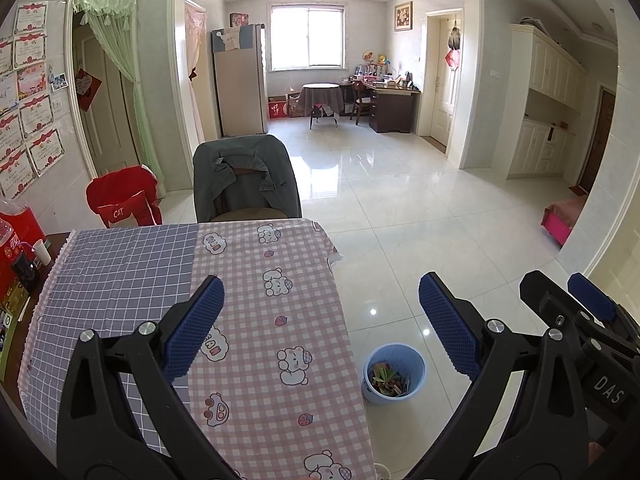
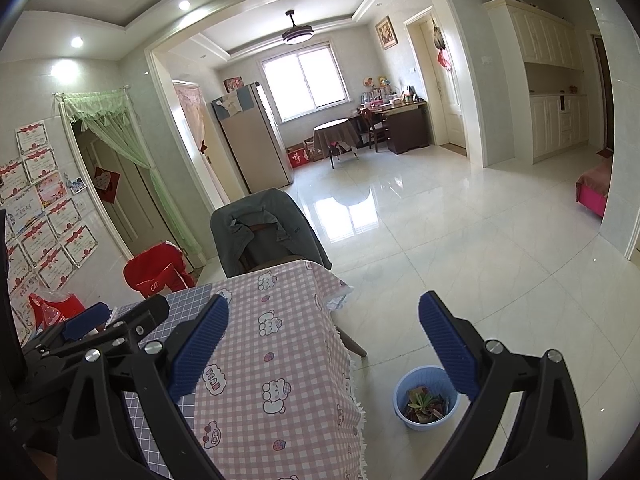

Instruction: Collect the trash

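A light blue waste bin stands on the tile floor just right of the table, with wrappers and green scraps inside. From the right wrist view the same bin sits low between the fingers. My left gripper is open above the table's right edge, with nothing between its blue pads. My right gripper is also open and holds nothing, beside the left one and above the table corner and floor. The checked tablecloth shows no loose trash.
A chair draped with a grey jacket stands at the table's far end, a red-cushioned chair to its left. A red box, a bottle and a white cup crowd the table's left edge. Glossy open floor stretches right.
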`<state>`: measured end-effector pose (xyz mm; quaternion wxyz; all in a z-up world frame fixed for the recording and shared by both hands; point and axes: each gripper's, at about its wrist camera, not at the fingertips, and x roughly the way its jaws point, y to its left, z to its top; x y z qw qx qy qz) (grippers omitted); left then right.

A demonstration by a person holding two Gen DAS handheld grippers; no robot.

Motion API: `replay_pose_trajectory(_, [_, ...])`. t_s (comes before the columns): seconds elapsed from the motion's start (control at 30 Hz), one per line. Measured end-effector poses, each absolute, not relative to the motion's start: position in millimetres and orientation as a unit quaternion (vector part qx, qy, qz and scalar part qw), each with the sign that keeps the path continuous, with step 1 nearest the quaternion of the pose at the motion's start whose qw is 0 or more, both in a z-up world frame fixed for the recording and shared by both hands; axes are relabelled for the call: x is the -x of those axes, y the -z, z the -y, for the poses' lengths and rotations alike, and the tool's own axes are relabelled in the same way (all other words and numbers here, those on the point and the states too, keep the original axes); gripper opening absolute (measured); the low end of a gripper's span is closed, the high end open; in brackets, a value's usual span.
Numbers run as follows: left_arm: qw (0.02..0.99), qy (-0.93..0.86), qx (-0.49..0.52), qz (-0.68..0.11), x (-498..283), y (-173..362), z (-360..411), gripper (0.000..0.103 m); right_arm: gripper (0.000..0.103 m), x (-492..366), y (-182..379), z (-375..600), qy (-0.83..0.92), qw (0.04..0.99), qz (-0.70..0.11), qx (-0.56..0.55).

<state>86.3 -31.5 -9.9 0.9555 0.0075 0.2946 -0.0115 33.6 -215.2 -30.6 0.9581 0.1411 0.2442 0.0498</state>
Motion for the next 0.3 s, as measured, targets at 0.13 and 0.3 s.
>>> replay_pose_trajectory(0.13, [0.955, 0.01, -0.009, -0.296, -85.3, 9.9, 31.6, 0.096, 0.094, -33.5, 30.7, 214.2, -0.051, 0.957, -0.247, -0.144])
replay_pose_trajectory(0.3, [0.952, 0.003, -0.009, -0.307, -89.5, 12.0, 33.2, 0.096, 0.094, -30.2, 31.5, 212.6, -0.052, 0.955, -0.253, -0.148])
